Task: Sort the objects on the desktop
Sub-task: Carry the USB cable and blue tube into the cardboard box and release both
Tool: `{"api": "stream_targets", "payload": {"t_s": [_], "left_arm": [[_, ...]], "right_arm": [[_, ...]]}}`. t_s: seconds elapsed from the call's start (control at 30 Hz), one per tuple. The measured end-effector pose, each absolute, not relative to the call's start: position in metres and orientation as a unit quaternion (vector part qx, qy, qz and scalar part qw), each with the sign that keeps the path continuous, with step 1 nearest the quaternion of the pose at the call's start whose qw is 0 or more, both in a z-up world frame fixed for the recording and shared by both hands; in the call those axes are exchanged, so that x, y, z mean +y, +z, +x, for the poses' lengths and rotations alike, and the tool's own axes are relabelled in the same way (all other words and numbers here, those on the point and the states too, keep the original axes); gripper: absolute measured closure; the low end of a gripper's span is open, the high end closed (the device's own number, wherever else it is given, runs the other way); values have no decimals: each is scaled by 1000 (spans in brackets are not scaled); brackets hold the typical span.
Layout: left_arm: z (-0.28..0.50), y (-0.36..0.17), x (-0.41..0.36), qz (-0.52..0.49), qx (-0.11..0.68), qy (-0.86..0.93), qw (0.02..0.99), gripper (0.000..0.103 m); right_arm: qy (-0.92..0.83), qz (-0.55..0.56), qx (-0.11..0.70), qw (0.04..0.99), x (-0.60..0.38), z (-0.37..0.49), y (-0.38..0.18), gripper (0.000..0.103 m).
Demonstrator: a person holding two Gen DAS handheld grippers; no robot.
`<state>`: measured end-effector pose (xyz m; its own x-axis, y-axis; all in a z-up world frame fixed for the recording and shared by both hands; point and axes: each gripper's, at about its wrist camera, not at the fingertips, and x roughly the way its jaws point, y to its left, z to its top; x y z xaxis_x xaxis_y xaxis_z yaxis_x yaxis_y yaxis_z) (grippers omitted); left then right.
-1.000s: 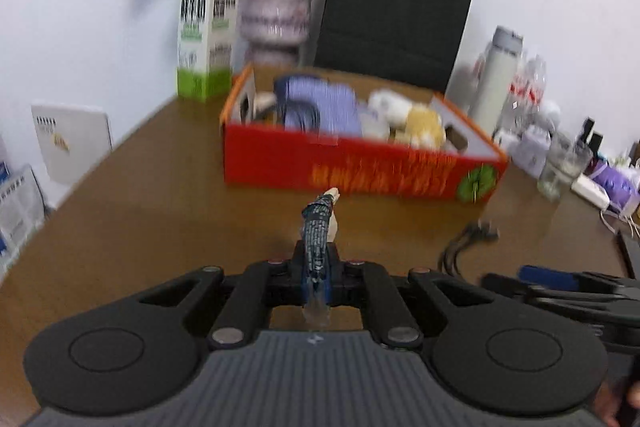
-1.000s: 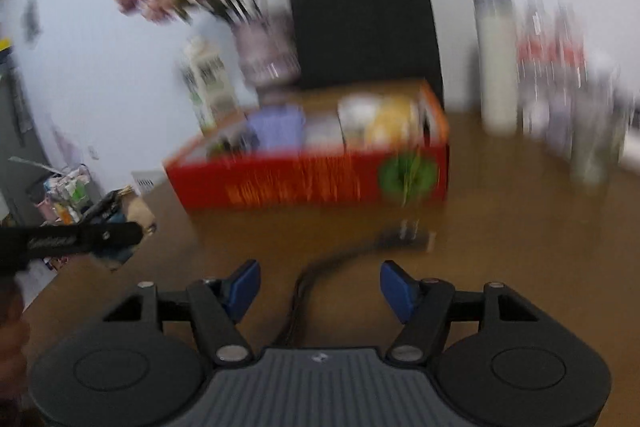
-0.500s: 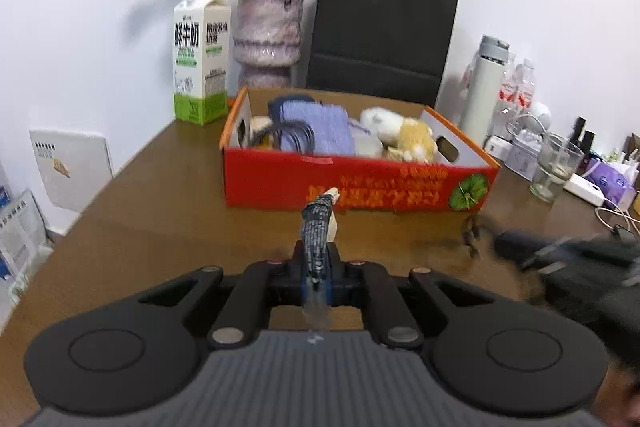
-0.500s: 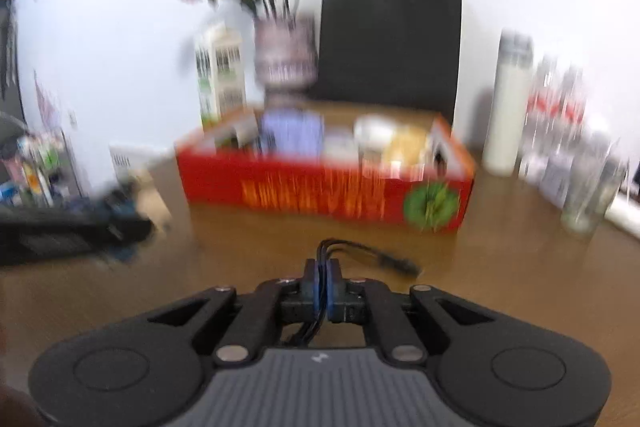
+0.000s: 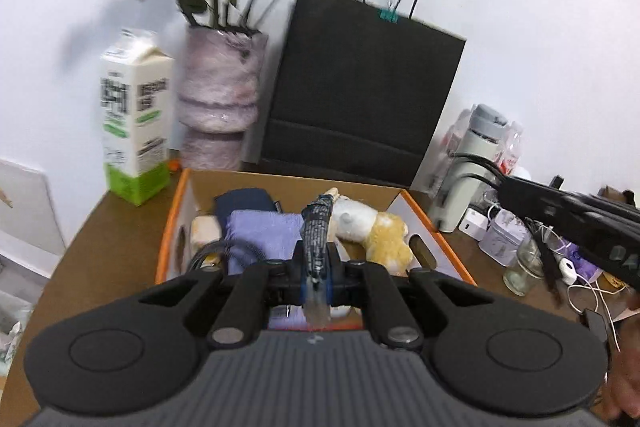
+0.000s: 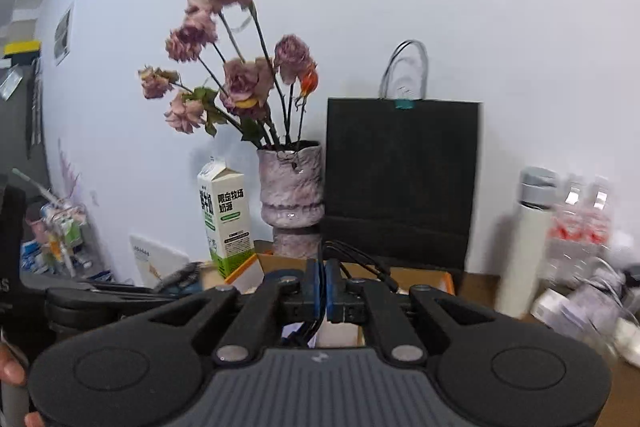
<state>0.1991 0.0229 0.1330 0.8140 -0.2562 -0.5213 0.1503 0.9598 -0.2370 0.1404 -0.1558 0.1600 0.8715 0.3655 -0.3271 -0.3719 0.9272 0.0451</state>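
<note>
Pinching a dark patterned stick-like item point(image 5: 317, 227) in the left gripper point(image 5: 318, 279) and a black cable point(image 6: 360, 261) in the right gripper point(image 6: 322, 291), both above the orange box point(image 5: 436, 231): lower into bare gaps near the plush toy point(image 5: 380, 227), then release.

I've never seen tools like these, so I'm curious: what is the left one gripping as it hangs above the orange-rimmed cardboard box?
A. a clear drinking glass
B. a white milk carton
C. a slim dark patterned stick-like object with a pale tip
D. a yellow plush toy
C: in the left wrist view the left gripper has its jaws closed on the slim dark patterned stick-like object, above the orange-rimmed cardboard box.
</note>
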Motion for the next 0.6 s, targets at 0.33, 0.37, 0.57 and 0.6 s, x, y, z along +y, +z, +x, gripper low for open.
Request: {"api": "stream_targets", "payload": {"t_s": [0.33,0.37,0.57,0.6], "left_arm": [[295,69,-13,-24,366,-99,925,83],[294,64,-17,-1,362,-97,927,68],[280,81,-12,41,324,-89,941,26],[277,89,-8,33,318,-88,943,23]], "right_arm": [[174,-40,275,945,-126,281,80,99],[181,-42,290,939,-124,285,69,99],[170,-59,320,930,-123,282,42,79],[170,-52,320,931,-127,280,44,78]]}}
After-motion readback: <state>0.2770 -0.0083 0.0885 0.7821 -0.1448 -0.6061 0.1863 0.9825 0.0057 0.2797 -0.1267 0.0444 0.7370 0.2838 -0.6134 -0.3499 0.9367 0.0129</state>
